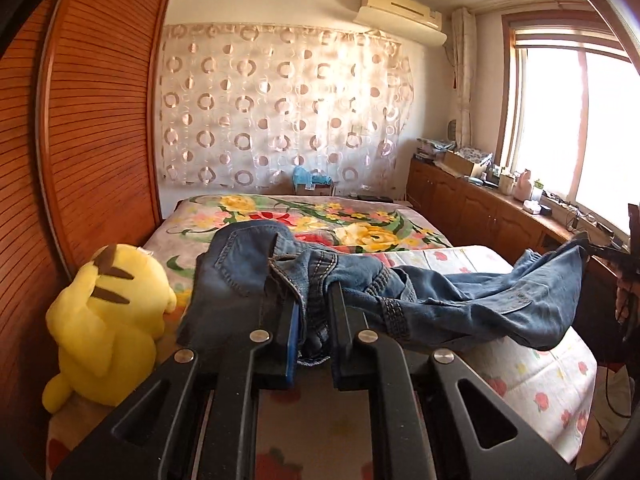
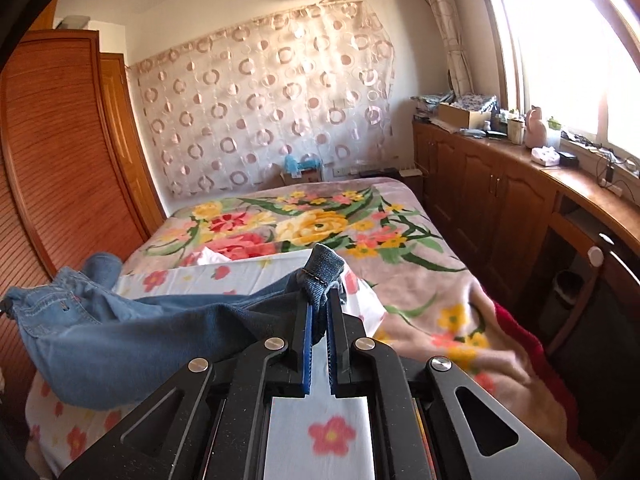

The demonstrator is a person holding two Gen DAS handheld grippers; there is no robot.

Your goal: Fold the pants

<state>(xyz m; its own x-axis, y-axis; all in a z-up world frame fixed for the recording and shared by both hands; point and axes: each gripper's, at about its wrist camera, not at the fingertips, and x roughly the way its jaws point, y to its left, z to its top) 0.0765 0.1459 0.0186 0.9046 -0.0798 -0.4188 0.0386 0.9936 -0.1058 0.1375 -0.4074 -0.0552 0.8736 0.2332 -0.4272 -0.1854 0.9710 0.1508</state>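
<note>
Nearest the left wrist camera: left gripper (image 1: 316, 300), jaws clamped on the bunched waistband of the jeans (image 1: 440, 300). Held up off the bed (image 1: 540, 392), with a back pocket and belt loops facing the lens and the legs stretching away to the right. At the far right edge, dark and partly cut off, the other gripper at the hem end; details there too dim to tell.

Seen from the right wrist: right gripper (image 2: 319, 312), jaws closed tight on a leg hem, blue pads pressing the denim, a fold of cuff poking up above the tips. Denim sagging leftward in a slack span above the white flowered sheet (image 2: 320, 432), waist end raised at the far left.

Beside the jeans on the left, a yellow plush toy (image 1: 108, 320), sitting against the slatted wooden wardrobe (image 1: 92, 120). Farther back, a floral blanket (image 2: 320, 220) over the bed.
</note>
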